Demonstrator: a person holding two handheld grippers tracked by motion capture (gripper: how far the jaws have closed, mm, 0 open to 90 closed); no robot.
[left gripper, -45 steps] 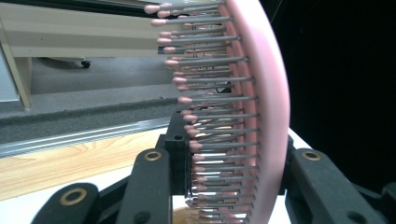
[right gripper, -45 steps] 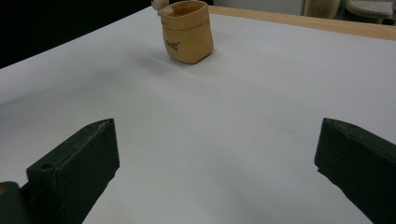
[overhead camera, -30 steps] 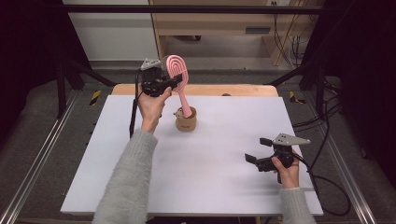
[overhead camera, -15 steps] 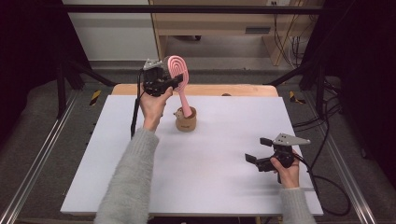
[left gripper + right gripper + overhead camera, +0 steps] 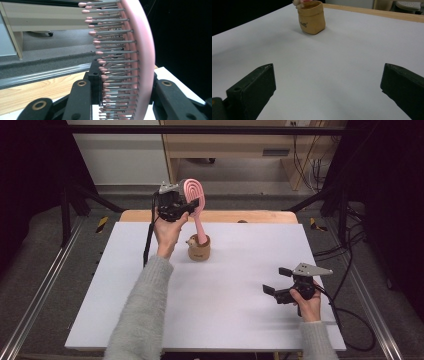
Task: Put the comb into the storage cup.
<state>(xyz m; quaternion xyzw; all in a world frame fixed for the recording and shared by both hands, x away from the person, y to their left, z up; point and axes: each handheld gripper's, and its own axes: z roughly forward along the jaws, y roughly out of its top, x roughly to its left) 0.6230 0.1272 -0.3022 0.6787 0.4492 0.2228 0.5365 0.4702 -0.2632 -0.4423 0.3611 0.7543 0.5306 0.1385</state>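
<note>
Because the left gripper (image 5: 181, 206) squeezes its jaws on the pink brush (image 5: 192, 195), the handle below them stays in the cup (image 5: 199, 249), while the right gripper (image 5: 278, 284) waits wide open with nothing in it, cup far ahead

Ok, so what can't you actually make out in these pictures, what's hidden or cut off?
- Hairbrush handle's lower end: high view, hidden inside the brown cup.
- Small figure at the cup's rim: high view, too small to identify; right gripper view, cut off by the top edge.
- Print on the cup: right gripper view, too small to read.
- Brush head's top: left gripper view, cut off by the top edge.
- Left gripper fingers' contact: high view, too small.
</note>
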